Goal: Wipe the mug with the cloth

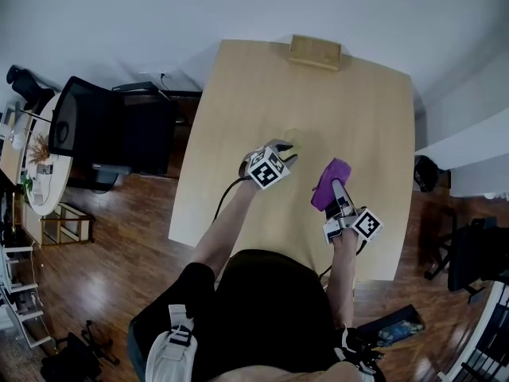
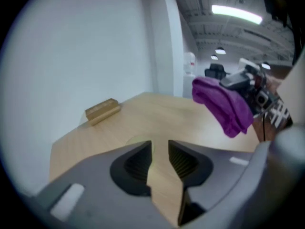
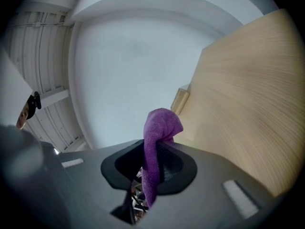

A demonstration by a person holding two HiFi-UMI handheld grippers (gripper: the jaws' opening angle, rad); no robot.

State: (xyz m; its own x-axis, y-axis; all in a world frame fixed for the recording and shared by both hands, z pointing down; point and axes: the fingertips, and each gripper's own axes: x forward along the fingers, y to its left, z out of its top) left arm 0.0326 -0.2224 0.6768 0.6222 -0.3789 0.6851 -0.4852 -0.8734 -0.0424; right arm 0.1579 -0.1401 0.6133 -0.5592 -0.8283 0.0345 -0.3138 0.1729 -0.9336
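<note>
The right gripper (image 3: 151, 152) is pinching the purple cloth (image 3: 160, 123) while the left gripper (image 2: 159, 149) is hanging open beside the mug (image 1: 293, 138).
The pale green mug is standing near the middle of the tabletop (image 1: 238, 110), partly hidden behind the left gripper's tips. That gripper's jaws are standing well apart, showing only bare wood between them. The right gripper's jaws are clamping shut on the cloth, which is bunching up above them, over the tabletop's right half. A wooden block (image 1: 315, 52) is lying at the far edge.
</note>
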